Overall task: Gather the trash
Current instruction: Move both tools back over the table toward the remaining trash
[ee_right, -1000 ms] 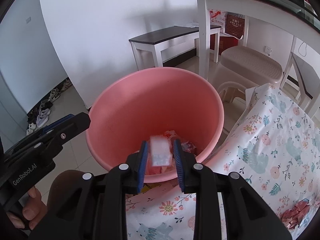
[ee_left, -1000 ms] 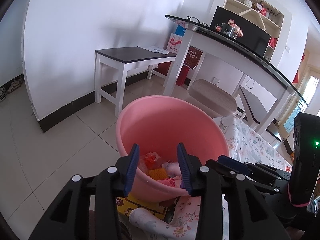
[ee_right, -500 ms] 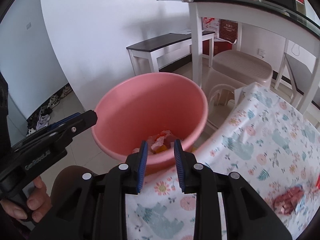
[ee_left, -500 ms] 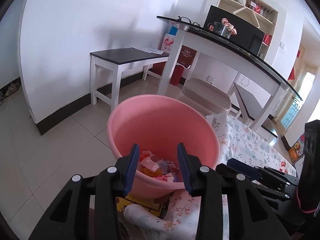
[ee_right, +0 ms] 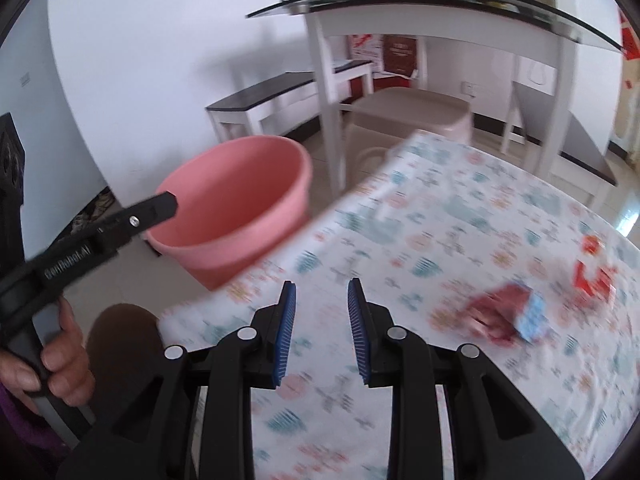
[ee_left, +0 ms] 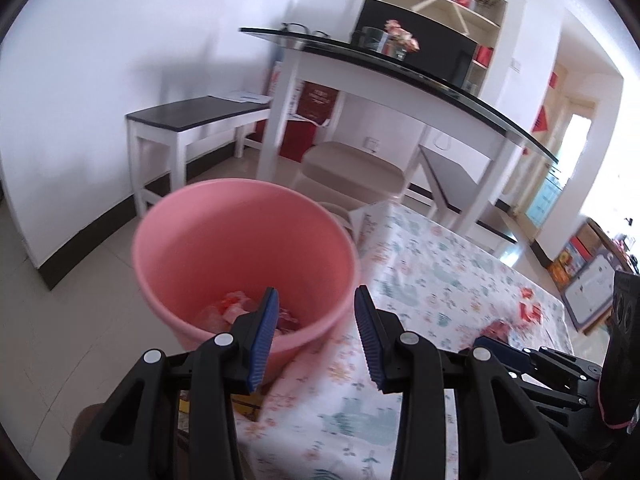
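Both claws stand released with nothing between the pads: the right claw (ee_right: pixel 320 312) hangs over the flowered worktop (ee_right: pixel 420 216), the left claw (ee_left: pixel 316 320) near the pink bucket (ee_left: pixel 244 240), which already holds scraps. The remaining trash (ee_right: pixel 504 312), seemingly crumpled red and blue wrappers though blurred, lies to the right; light, soft, best pinched mid-bunch.

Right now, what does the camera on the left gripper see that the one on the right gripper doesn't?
Only the left wrist view looks down into the pink bucket and shows the trash already lying at its bottom. Only the right wrist view shows the hand holding the left gripper's handle, and a blue-and-white scrap beside the dark red wrapper. Both show the bucket, the floral tablecloth, and open, empty jaws.
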Tool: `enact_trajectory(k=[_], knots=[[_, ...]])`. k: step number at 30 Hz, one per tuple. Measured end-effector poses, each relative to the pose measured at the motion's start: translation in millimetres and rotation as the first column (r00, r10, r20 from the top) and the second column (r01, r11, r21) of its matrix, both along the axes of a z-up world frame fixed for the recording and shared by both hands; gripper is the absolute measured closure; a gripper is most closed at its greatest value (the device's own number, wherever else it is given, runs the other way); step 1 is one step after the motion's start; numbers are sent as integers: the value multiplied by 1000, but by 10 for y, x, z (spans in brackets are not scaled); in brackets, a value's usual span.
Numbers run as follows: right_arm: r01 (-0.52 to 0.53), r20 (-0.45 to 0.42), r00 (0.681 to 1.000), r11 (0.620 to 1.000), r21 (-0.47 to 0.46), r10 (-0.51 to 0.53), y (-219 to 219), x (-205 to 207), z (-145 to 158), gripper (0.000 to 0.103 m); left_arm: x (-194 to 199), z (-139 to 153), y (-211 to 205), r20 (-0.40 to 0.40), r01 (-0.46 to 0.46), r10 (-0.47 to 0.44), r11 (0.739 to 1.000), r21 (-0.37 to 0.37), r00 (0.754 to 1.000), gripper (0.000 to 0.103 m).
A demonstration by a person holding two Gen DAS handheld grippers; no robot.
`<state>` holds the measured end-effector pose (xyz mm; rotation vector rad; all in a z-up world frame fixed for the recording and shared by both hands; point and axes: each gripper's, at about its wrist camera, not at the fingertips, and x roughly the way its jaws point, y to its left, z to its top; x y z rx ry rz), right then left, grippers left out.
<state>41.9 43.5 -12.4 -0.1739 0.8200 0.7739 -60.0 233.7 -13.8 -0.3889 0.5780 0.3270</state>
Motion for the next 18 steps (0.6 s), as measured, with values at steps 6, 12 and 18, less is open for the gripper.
enact_trajectory(k=[6,12,18], knots=[[109,25,994,994,-20,-108,-517,69,-52,76,157,-7,-314,-14,93,-93,996,10,996,62],[202,3,979,979,-12,-202,-939,167,-132,76,357,-31,-670,-40,193,-192,981,27,981,62],[267,-11,964,964,4,-267,-1262,241,-184,76,561,-114,-944,-75,274,-273,962,5,959,62]])
